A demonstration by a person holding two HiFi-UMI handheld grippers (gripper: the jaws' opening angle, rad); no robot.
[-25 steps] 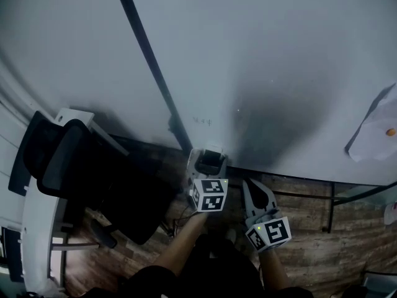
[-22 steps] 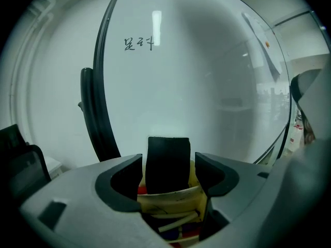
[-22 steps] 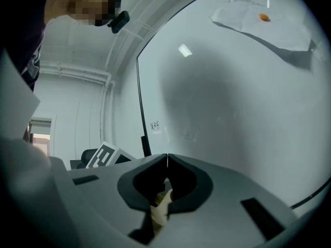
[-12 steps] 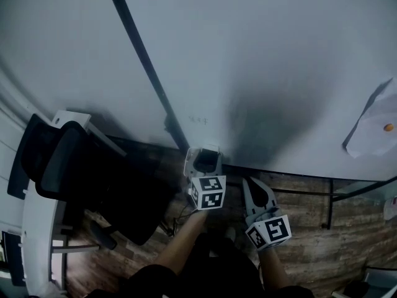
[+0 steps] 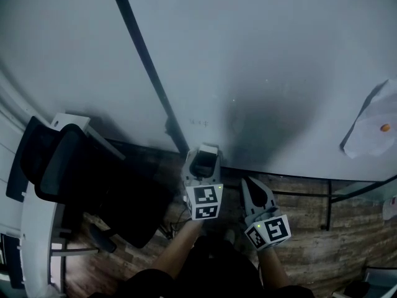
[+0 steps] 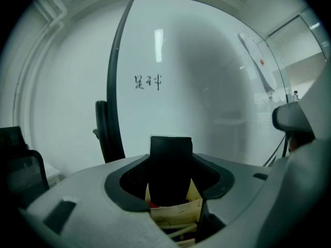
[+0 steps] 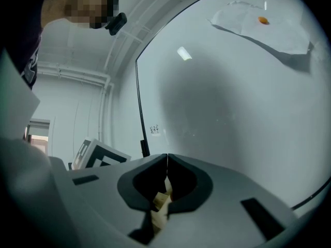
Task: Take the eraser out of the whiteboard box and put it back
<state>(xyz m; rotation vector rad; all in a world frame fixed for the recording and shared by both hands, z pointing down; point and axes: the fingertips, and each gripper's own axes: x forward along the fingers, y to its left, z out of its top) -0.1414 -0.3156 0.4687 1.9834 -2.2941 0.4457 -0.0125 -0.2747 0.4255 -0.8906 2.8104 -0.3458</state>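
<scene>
Room: whiteboard (image 5: 279,73) fills everything ahead of both grippers, pale and mostly bare. A dark frame strip (image 5: 146,67) runs down it to the left of your left gripper (image 5: 203,157). A small handwritten mark (image 6: 147,81) sits on the board just above and left of that gripper's tips. Wood-plank floor (image 5: 310,228) lies below both grippers. A black chair (image 5: 68,166) stands well off to the left gripper's left. A paper sheet (image 5: 372,132) hangs on the board far to the right of your right gripper (image 5: 251,185), pinned by an orange dot (image 5: 385,128).

Eraser (image 6: 170,164): black block, between the left gripper's jaws. In the left gripper view its long axis stands upright, the top end clear above the jaws and toward the board.

Left gripper: jaws closing, clamped on the eraser's two sides. It points at the board, nose dipped slightly, marker cube toward you. Your left forearm (image 5: 180,247) reaches up to it from below.

Right gripper: jaws pressed together, nothing in them. It sits just right of the left gripper, near the board, held level.
</scene>
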